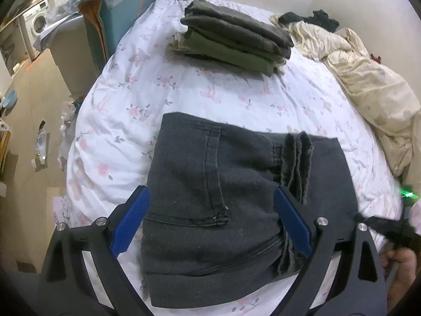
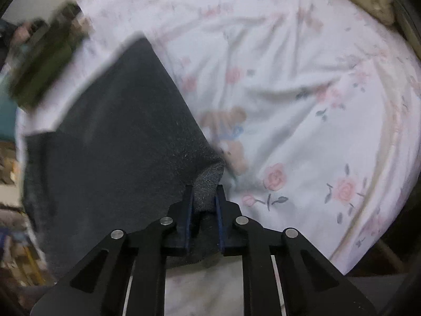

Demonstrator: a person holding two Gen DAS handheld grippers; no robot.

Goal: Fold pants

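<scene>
1. pants (image 1: pixel 210 200) lie on the bed (image 1: pixel 131 100), near its front edge, already doubled into a compact dark grey block; a back pocket seam faces up and the raw leg hems show as a stacked band across the right part of the block.
2. left tongs (image 1: pixel 211 221) stand wide open, one blue pad at each side of the block's left portion, hanging over it; no cloth is pinched between them as far as the left wrist view shows.
3. right tongs (image 2: pixel 204 205) are nearly closed and have a thick bunch of the grey cloth clamped between the pads, at the corner of the block nearest the bed's front edge. the right wrist view is blurred, so how many layers are in the bite cannot be told.
4. stack of folded olive trousers (image 1: pixel 236 36) sits toward the bed's far edge, well apart from the grey pair; it reads as finished work.
5. cream bedding (image 1: pixel 363 73) is heaped along the bed's right edge, with dark garments (image 1: pixel 310 18) at the far right corner.
6. judgement: folding of this pair is late-stage. lengthwise and crosswise folds look done; what seems left is a last fold or tidy of the pinched corner, then moving the block to the stack.
</scene>
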